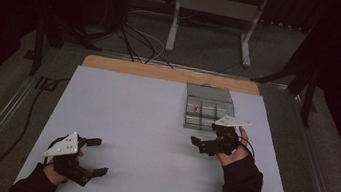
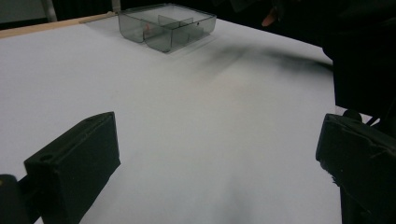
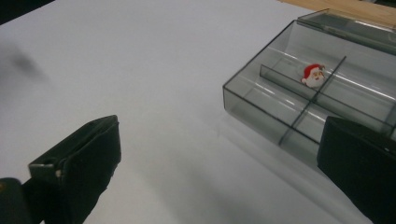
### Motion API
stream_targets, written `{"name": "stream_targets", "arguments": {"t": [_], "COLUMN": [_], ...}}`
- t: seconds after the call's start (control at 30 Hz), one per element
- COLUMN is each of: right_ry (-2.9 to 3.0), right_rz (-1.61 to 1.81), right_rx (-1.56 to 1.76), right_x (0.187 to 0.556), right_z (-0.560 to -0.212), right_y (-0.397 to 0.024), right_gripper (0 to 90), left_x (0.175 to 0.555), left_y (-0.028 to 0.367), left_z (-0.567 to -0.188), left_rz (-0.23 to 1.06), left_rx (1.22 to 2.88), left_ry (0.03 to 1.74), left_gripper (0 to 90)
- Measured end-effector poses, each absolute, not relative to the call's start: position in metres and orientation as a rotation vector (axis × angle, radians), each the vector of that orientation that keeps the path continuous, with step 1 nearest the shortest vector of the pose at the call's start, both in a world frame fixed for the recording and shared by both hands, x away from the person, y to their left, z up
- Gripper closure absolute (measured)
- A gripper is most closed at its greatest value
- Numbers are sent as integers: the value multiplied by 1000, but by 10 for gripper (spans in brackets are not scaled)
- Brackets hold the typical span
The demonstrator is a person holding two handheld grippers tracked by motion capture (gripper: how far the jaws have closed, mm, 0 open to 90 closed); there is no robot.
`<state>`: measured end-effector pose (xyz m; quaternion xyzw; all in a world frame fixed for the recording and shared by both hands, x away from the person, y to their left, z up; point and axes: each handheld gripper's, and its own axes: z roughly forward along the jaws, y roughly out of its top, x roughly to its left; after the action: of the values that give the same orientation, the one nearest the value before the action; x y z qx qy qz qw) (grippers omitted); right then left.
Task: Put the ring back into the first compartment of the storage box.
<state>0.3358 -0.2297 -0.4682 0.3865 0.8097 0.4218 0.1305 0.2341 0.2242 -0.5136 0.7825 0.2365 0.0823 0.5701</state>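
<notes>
A clear grey compartment box [image 1: 207, 108] stands on the white table toward the back right, its lid open behind it. A small red and white Santa figure [image 3: 313, 75] lies in one compartment, a red speck [image 1: 197, 109] from above. My right gripper [image 1: 205, 136] is held just in front of the box [image 3: 289, 98], open, nothing between its jaws. My left gripper [image 1: 98, 157] rests near the front left edge, open and empty. The box [image 2: 166, 28] is far off in the left gripper view.
The white table top [image 1: 143, 132] spreads wide between the two grippers. A wooden strip [image 1: 161, 72] runs along its far edge. Beyond it, table legs [image 1: 174, 21] and cables [image 1: 136, 40] stand on a dark floor.
</notes>
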Motion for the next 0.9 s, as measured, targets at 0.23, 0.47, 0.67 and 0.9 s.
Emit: {"name": "stream_targets", "arguments": {"t": [0.23, 0.47, 0.67, 0.9], "right_ry": [2340, 2341, 2333, 2335], "right_rz": [1239, 1241, 1249, 1231], "right_rx": [1118, 1125, 1141, 1130], "right_x": [319, 302, 291, 289], "right_z": [-480, -489, -496, -501], "right_y": [-241, -254, -263, -263], "right_gripper": [0, 0, 0, 0], "left_x": [234, 234, 234, 234], "left_y": [224, 225, 224, 224], "left_z": [-514, -514, -514, -514], "left_rz": [194, 193, 192, 191], "left_rx": [1836, 1835, 1839, 1838], "left_ry": [554, 557, 556, 558], "left_gripper": [5, 4, 5, 5]}}
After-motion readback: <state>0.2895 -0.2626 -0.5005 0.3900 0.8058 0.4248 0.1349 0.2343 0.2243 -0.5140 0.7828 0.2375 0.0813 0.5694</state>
